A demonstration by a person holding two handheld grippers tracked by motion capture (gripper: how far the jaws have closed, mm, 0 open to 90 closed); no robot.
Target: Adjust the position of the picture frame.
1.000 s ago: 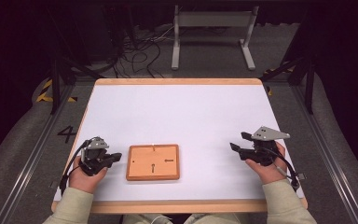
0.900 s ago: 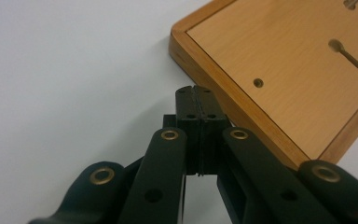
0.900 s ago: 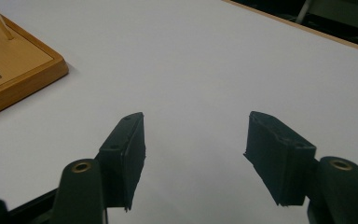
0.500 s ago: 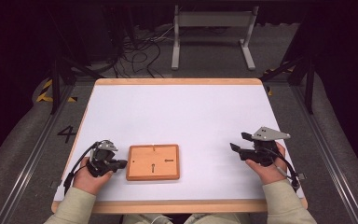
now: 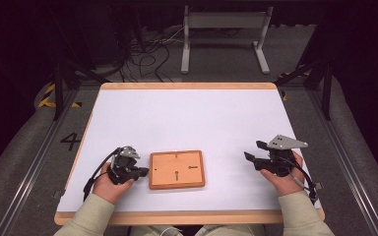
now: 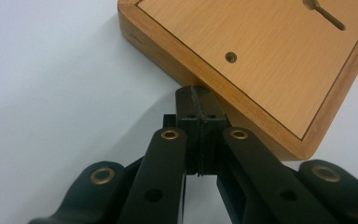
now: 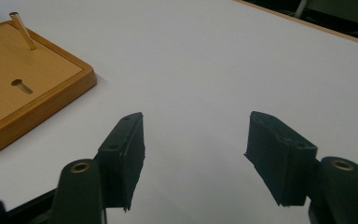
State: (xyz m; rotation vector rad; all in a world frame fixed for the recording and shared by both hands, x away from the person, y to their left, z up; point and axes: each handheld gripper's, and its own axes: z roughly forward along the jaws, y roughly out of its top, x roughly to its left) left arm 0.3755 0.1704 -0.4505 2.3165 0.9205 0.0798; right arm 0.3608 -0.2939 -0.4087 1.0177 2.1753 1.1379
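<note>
Wooden board near table's front edge, a gripper either side.
High view: board (image 5: 176,169) lies flat on white table (image 5: 187,118), left gripper (image 5: 139,172) at its left edge, right gripper (image 5: 252,151) well apart to the right; dark room, cables and a metal stand (image 5: 225,29) on the floor behind. Left gripper view: jaws pressed together, holding nothing, tips touching board's side wall. Right gripper view: jaws wide apart, empty, over bare table; thin peg (image 7: 22,30) stands tilted in board.

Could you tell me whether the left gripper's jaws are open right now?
No, the left gripper has its two black jaws pressed together, their tips against the edge of the wooden board.
</note>
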